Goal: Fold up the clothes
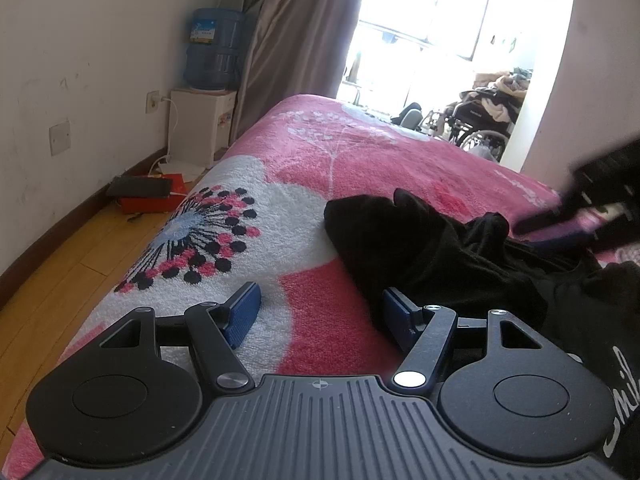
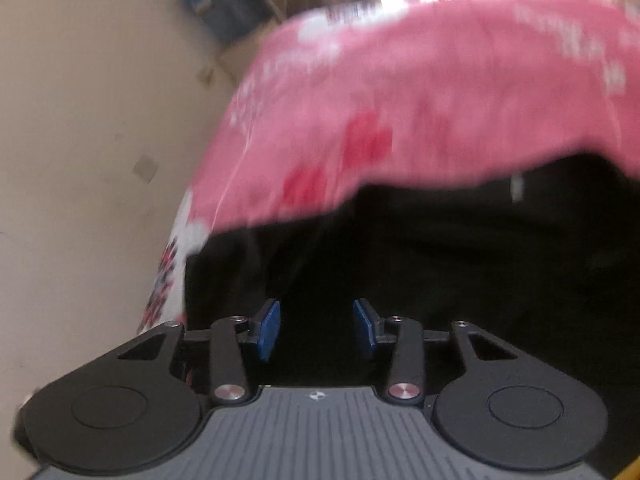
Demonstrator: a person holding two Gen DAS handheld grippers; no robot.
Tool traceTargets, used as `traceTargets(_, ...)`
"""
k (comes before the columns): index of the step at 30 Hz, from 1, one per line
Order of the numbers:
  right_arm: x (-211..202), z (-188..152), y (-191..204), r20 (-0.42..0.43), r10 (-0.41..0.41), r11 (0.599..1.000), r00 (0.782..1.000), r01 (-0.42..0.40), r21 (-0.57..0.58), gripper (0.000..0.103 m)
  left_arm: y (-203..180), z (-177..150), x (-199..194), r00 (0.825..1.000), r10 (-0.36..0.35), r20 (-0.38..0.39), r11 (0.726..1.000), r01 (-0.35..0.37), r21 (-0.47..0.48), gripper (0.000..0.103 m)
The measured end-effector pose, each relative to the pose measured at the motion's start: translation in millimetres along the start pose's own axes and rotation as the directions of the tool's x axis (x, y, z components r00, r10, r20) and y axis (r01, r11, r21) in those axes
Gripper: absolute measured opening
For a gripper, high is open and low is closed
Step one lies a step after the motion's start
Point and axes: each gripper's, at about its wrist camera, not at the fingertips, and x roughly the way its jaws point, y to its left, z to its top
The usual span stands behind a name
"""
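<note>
Step in hand: taking hold of the garment; no fold visible yet.

Black garment, one, crumpled on the pink blanket, at about 2 o'clock from the left gripper.

Left gripper, one: jaws wide apart, nothing between them, right pad at the cloth's edge.

Right gripper, one: jaws parted above black cloth at 12 o'clock, pads not pressing; the view is blurred.

Next move, by judgement: each gripper needs an edge or corner to spread the garment flat.

Water bottle, one, at 11 o'clock.
</note>
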Motion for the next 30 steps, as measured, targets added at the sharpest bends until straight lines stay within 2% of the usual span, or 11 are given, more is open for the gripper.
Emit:
traceTargets(2, 2, -8, -2, -0.042, 0.043, 0.998, 0.998, -0.041, 0.047, 0.052, 1, 0, 0, 1.000, -0.003, 0.001, 1.000, 0.003, -0.004, 0.067)
traceTargets(6, 8, -19, 3, -0.058, 0.064, 0.997, 0.996, -0.061, 0.054, 0.051, 2, -1, -1, 1.000, -0.011, 0.003, 1.000, 0.011, -0.014, 0.067)
traceTargets(7, 9, -20, 6, -0.056, 0.059, 0.998, 0.997, -0.057, 0.042, 0.043, 3, -1, -1, 1.000, -0.012, 0.003, 1.000, 0.012, -0.016, 0.067)
traceTargets(8, 8, -22, 9, -0.054, 0.050, 0.998, 0.997, -0.048, 0.031, 0.024, 3, -1, -1, 1.000, -0.013, 0.003, 1.000, 0.013, -0.017, 0.067)
traceTargets(10, 6, -19, 13, -0.047, 0.045, 0.999, 0.998, -0.043, 0.030, 0.008, 4, 0, -2, 1.000, -0.017, 0.002, 1.000, 0.017, -0.024, 0.067)
traceTargets(15, -15, -15, 30, 0.005, 0.092, 0.996, 0.996, -0.092, 0.010, 0.006, 10, 8, -29, 0.999, -0.032, 0.012, 0.999, 0.033, -0.016, 0.067)
traceTargets(19, -24, -13, 58, 0.012, 0.132, 0.990, 0.991, -0.131, -0.054, 0.006, -6, -3, -73, 0.986, -0.163, 0.018, 0.982, 0.160, 0.102, 0.068)
traceTargets(21, -23, -11, 77, 0.007, 0.146, 0.984, 0.989, -0.144, -0.106, 0.006, -22, -9, -83, 0.985, -0.172, 0.012, 0.970, 0.167, 0.175, 0.068)
traceTargets(24, -18, -11, 109, -0.011, 0.170, 0.966, 0.985, -0.169, -0.194, 0.006, -39, -15, -87, 0.989, -0.146, 0.015, 0.962, 0.138, 0.235, 0.068)
traceTargets(26, -9, -13, 136, -0.037, 0.186, 0.946, 0.982, -0.189, -0.262, 0.006, -41, -18, -86, 0.993, -0.121, 0.005, 0.969, 0.117, 0.219, 0.068)
traceTargets(30, 19, -29, 181, -0.117, 0.192, 0.890, 0.974, -0.223, -0.398, 0.006, -23, -22, -95, 0.993, -0.110, -0.032, 0.987, 0.113, 0.116, 0.067)
